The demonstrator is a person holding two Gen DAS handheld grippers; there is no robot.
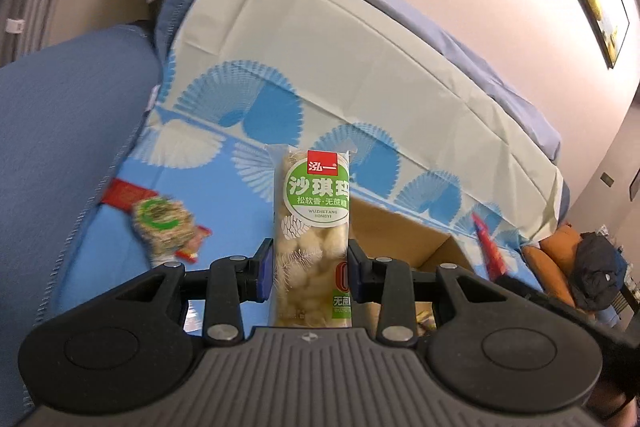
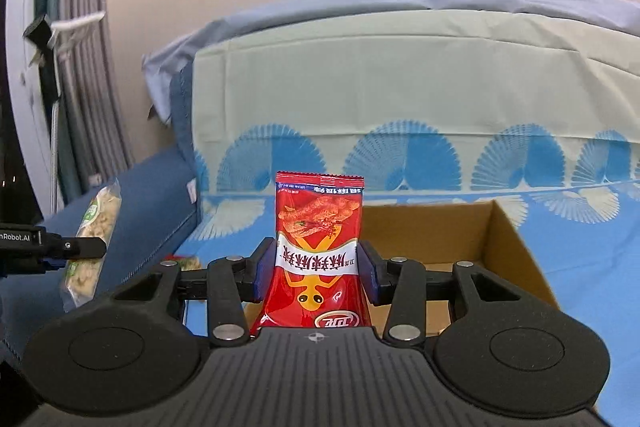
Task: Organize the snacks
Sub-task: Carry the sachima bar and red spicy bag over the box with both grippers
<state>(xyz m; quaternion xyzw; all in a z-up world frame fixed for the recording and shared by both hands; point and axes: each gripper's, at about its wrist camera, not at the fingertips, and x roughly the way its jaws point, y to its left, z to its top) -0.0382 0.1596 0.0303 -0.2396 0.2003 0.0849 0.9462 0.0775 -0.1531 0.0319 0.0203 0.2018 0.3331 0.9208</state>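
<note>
My left gripper (image 1: pixel 312 263) is shut on a clear pack of pale puffed snack with a green label (image 1: pixel 312 211), held upright above the blue patterned cloth (image 1: pixel 224 187). My right gripper (image 2: pixel 316 267) is shut on a red spicy-strip packet (image 2: pixel 318 227), upside down, in front of the open cardboard box (image 2: pixel 504 227). In the left wrist view the box (image 1: pixel 400 231) lies just behind the held pack, and the red packet (image 1: pixel 490 247) shows at the right. In the right wrist view the left gripper (image 2: pixel 80 247) with its pale pack (image 2: pixel 96 223) shows at the far left.
Another green-labelled snack pack (image 1: pixel 160 223) and a red packet (image 1: pixel 126 193) lie on the cloth at the left. A blue sofa arm (image 1: pixel 60 131) bounds the left side; a covered backrest (image 2: pixel 400 87) rises behind. Curtains (image 2: pixel 84 47) hang at the far left.
</note>
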